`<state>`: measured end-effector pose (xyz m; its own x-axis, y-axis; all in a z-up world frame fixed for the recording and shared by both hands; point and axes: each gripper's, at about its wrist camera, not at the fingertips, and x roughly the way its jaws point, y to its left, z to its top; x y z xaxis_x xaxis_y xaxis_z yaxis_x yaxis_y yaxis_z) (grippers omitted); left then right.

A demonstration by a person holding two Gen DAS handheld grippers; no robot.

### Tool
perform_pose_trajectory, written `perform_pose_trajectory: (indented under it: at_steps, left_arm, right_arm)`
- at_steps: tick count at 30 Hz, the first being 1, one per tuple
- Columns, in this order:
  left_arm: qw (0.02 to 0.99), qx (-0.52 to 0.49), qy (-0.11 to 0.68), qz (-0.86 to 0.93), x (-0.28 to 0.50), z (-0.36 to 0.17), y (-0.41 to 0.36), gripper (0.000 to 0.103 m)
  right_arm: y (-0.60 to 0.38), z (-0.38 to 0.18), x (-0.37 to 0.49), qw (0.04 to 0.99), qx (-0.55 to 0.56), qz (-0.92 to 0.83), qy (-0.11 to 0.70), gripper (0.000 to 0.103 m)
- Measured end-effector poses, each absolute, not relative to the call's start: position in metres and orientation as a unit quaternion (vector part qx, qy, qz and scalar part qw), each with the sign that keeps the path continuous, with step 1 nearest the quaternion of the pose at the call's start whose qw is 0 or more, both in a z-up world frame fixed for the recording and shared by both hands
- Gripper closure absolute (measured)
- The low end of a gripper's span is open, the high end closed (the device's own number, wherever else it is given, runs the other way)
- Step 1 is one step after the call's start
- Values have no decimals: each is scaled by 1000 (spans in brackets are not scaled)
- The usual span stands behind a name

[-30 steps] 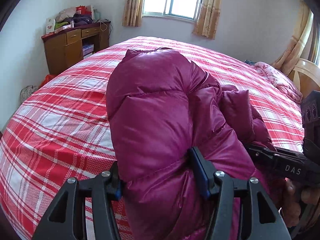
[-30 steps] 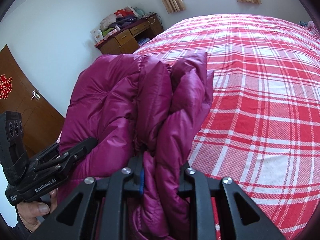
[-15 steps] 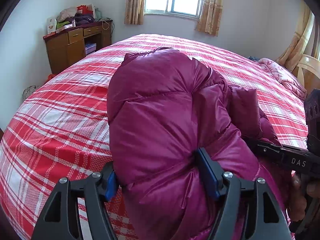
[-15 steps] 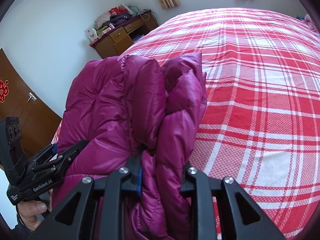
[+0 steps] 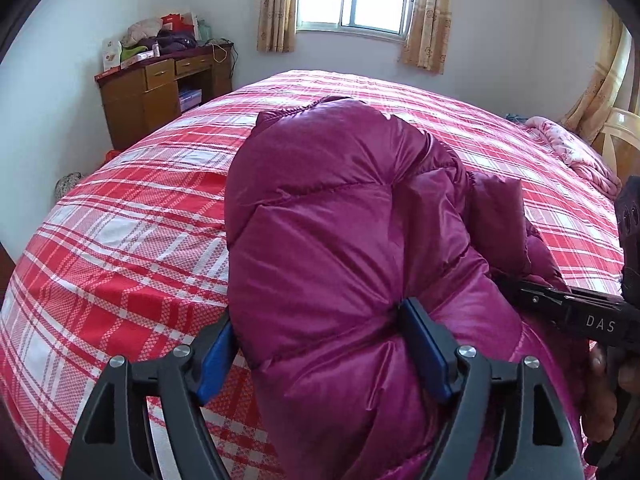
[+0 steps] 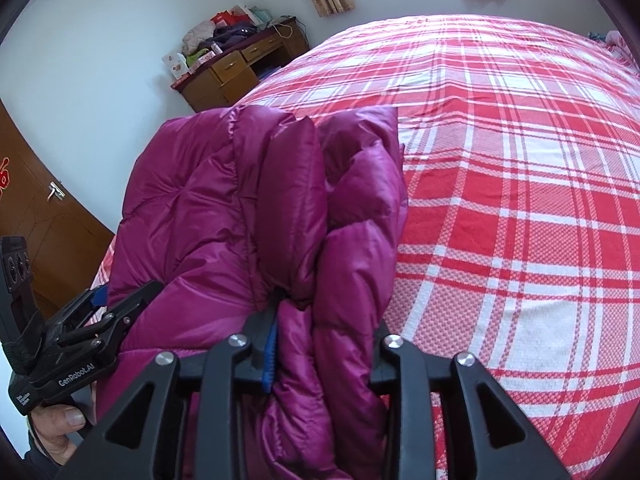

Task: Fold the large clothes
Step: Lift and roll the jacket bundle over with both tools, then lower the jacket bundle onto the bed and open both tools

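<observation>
Two grippers of mine hold one glossy magenta quilted down jacket (image 5: 344, 248) bunched in thick, puffy folds above the red-and-white plaid bed (image 5: 120, 240). My left gripper (image 5: 320, 344) has its jaws spread wide around a fat roll of it, pinching it; my right gripper (image 6: 320, 344) pinches several stacked layers at the edge.

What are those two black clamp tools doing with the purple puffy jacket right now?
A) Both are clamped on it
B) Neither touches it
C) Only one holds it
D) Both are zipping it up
A: the left hand-held gripper and the right hand-held gripper each have the magenta down jacket bunched between their fingers, above the plaid bed.
</observation>
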<state>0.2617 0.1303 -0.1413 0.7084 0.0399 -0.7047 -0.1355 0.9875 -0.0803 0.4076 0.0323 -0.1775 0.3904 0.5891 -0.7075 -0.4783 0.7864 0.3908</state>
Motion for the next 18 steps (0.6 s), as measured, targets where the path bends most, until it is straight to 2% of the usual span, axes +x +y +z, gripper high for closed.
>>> perform_pose_trajectory:
  at_steps: [3, 7, 9, 18]
  left_arm:
    - [922, -57, 379, 52, 257, -136, 130, 24]
    - [933, -48, 353, 57, 243, -113, 130, 24]
    - [940, -52, 332, 57, 232, -99, 131, 24]
    - [963, -58, 258, 59, 193, -44, 135, 24]
  right_arm:
    - [33, -172, 403, 840, 52, 310, 443, 64]
    - [25, -156, 391, 862, 49, 282, 418, 47]
    - [20, -144, 381, 875, 49, 272, 398, 42]
    - [24, -83, 313, 917, 17, 266, 295, 28]
